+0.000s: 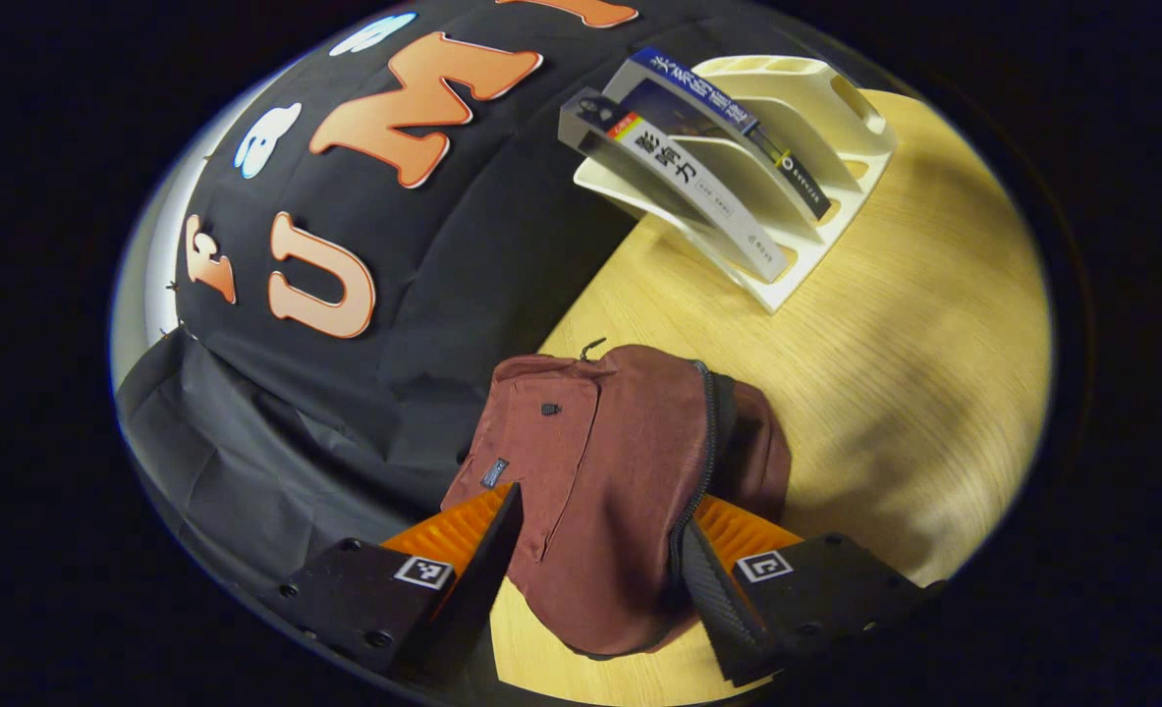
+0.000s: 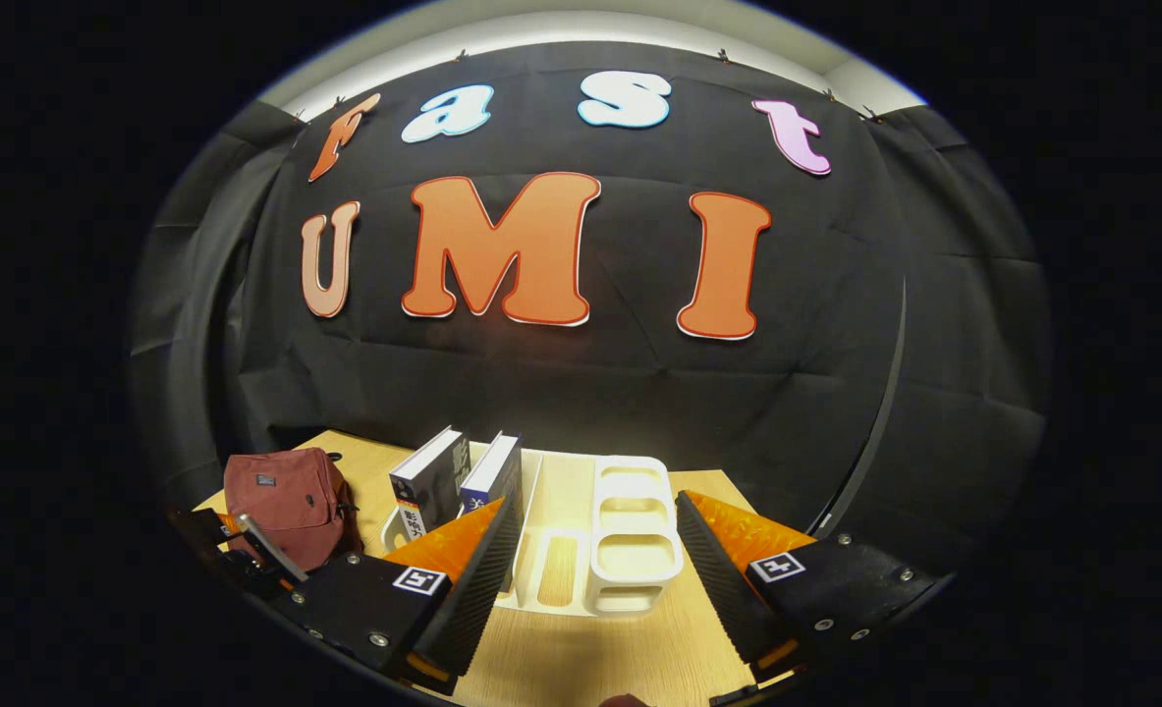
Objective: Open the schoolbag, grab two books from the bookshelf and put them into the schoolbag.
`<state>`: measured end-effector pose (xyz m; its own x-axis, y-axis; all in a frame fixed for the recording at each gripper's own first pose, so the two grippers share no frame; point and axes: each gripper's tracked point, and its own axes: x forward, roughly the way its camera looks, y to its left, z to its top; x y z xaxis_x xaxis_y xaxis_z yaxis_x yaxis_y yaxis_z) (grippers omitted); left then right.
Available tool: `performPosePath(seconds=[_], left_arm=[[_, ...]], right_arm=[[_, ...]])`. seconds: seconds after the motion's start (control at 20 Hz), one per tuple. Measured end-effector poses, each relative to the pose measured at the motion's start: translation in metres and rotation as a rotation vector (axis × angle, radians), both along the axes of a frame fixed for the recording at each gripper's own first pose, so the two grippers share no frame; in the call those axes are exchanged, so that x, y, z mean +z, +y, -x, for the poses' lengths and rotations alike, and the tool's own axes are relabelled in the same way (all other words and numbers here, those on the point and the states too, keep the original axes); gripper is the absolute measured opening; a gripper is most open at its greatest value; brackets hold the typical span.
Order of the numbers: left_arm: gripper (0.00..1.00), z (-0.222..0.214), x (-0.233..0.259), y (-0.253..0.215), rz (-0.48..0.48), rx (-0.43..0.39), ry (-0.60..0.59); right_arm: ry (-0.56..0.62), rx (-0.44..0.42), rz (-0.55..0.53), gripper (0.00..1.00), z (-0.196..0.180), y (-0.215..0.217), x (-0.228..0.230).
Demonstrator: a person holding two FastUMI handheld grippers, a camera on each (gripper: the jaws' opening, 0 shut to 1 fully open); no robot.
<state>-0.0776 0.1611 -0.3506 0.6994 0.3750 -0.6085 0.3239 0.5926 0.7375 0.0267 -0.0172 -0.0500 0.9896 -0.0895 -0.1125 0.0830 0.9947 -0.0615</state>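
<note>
A light wooden table stands against the black cloth wall of the booth.

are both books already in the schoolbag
No, both books stand in the white bookshelf, apart from the maroon schoolbag on the table.

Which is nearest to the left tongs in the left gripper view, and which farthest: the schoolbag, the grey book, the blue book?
1. Schoolbag: between the open left tongs.
2. Grey book: far across the table, in the rack's front slot.
3. Blue book: just behind the grey one.
</note>
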Motion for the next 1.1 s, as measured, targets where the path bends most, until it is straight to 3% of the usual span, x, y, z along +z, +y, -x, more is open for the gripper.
performPosePath(seconds=[0.1, 0.15, 0.2, 0.25, 0.35, 0.55, 1.1], left_arm=[[0.6, -0.009, -0.005, 0.001, 0.019, -0.003, 0.021], [0.41, -0.011, -0.003, 0.002, 0.029, -0.007, 0.025], [0.46, -0.016, 0.0, 0.002, 0.037, -0.013, 0.022], [0.26, -0.019, 0.004, 0.003, 0.045, -0.016, 0.023], [0.15, -0.025, 0.008, 0.005, 0.082, -0.015, 0.042], [0.11, -0.038, 0.029, 0.012, 0.142, -0.016, 0.053], [0.05, -0.068, 0.083, 0.044, 0.472, 0.032, 0.239]], right_arm=[[-0.012, 0.011, 0.008, 0.96, -0.002, 0.006, 0.007], [-0.021, 0.013, 0.018, 0.96, -0.002, 0.008, 0.011], [-0.027, 0.016, 0.026, 0.96, -0.004, 0.01, 0.013], [-0.029, 0.018, 0.028, 0.96, -0.005, 0.012, 0.015], [-0.028, 0.022, 0.022, 0.96, -0.006, 0.016, 0.017], [-0.037, 0.028, 0.036, 0.96, -0.014, 0.024, 0.027], [0.083, 0.096, 0.086, 0.96, -0.068, 0.09, 0.039]])
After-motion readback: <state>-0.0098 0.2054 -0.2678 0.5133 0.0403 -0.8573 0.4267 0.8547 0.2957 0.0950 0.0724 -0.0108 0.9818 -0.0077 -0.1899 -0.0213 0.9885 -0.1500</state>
